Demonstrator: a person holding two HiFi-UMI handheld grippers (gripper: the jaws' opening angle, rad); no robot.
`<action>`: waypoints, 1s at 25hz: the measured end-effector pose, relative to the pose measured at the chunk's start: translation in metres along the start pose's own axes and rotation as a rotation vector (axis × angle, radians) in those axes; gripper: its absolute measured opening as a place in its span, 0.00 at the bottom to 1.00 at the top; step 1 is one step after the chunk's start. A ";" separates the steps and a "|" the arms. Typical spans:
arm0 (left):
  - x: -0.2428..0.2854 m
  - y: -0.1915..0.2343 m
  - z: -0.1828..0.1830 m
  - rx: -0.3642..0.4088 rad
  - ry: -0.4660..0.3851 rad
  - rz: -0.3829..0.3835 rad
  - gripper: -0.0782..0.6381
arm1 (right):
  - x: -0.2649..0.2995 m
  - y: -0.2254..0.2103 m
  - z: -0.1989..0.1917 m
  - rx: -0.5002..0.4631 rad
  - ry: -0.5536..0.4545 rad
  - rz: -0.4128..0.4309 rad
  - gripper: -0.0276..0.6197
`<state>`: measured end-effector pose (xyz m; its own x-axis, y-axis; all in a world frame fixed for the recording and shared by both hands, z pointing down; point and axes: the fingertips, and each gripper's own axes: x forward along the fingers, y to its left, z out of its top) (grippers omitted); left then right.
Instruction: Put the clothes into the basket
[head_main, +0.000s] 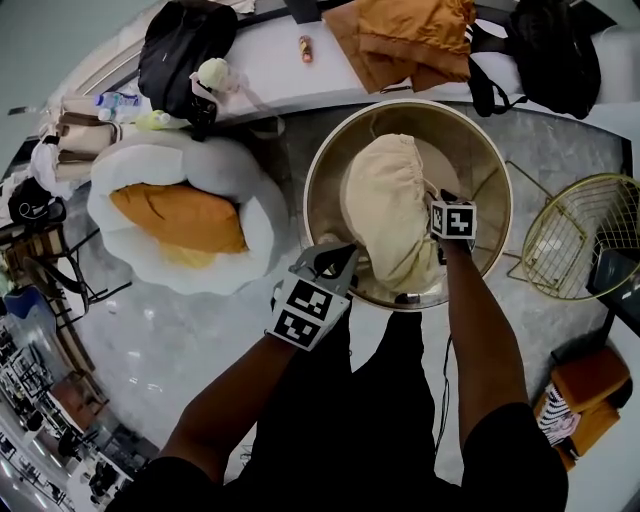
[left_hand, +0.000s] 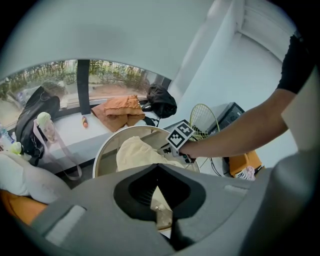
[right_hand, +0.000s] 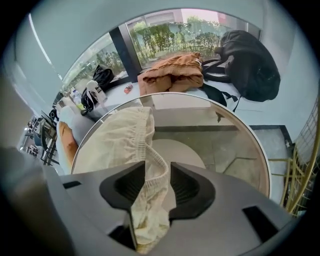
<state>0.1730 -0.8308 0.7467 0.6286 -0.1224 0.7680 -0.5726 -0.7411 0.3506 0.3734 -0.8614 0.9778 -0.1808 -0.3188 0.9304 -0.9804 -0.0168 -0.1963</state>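
A round metal basket (head_main: 330, 150) stands on the floor in front of me. A cream garment (head_main: 385, 205) with an elastic hem lies heaped inside it. My left gripper (head_main: 335, 258) is at the basket's near rim; in the left gripper view its jaws (left_hand: 158, 167) meet at the tips, shut on a fold of the cream garment (left_hand: 132, 152). My right gripper (head_main: 440, 245) reaches into the basket's right side. Its jaws (right_hand: 157, 167) stand apart, open, with the garment's hem (right_hand: 150, 150) hanging loose between them.
A white cushion with an orange pillow (head_main: 180, 215) lies left of the basket. More orange clothes (head_main: 410, 35) and black bags (head_main: 555, 50) sit on the window ledge behind. A gold wire basket (head_main: 580, 235) stands to the right, and an orange bag (head_main: 585, 395) lies at the near right.
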 end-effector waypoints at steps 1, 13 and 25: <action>0.001 -0.002 -0.003 0.003 0.007 -0.006 0.11 | 0.002 -0.002 -0.001 0.009 0.008 -0.004 0.30; -0.002 -0.013 -0.032 -0.023 0.047 -0.023 0.11 | 0.020 -0.010 -0.016 0.174 0.078 0.024 0.16; -0.022 -0.002 -0.010 -0.068 -0.029 0.046 0.11 | -0.045 0.021 0.003 0.326 -0.074 0.178 0.11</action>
<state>0.1548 -0.8204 0.7341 0.6152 -0.1750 0.7687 -0.6350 -0.6879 0.3516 0.3607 -0.8501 0.9311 -0.3285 -0.4110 0.8504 -0.8557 -0.2515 -0.4522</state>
